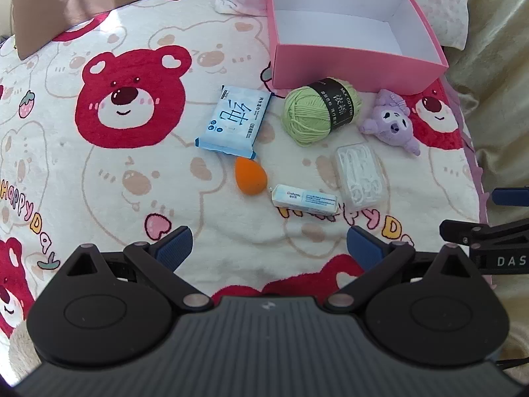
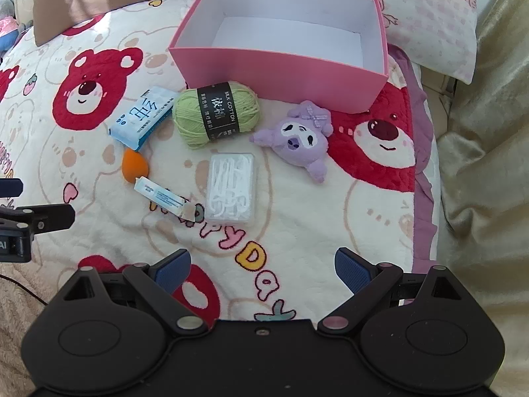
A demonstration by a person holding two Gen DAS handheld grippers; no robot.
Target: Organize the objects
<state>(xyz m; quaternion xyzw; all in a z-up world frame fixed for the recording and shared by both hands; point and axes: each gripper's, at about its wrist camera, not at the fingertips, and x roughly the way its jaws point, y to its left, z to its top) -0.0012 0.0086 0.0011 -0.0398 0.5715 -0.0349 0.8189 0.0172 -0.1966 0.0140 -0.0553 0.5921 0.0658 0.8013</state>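
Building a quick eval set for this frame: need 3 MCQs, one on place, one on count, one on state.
1. What lies directly against the near wall of the pink box?
A. green yarn ball
B. orange sponge
C. clear floss-pick case

2. How many loose items lie on the blanket outside the box?
A. four
B. six
C. eight

3. What state is the box in?
A. lidded
B. open and full
C. open and empty

Key:
1 A, the green yarn ball touches the box wall, the orange sponge and clear floss-pick case lie nearer the camera.
2 B, yarn, sponge, case, blue tissue pack, purple plush, small white packet.
3 C, only the bare white inside shows.
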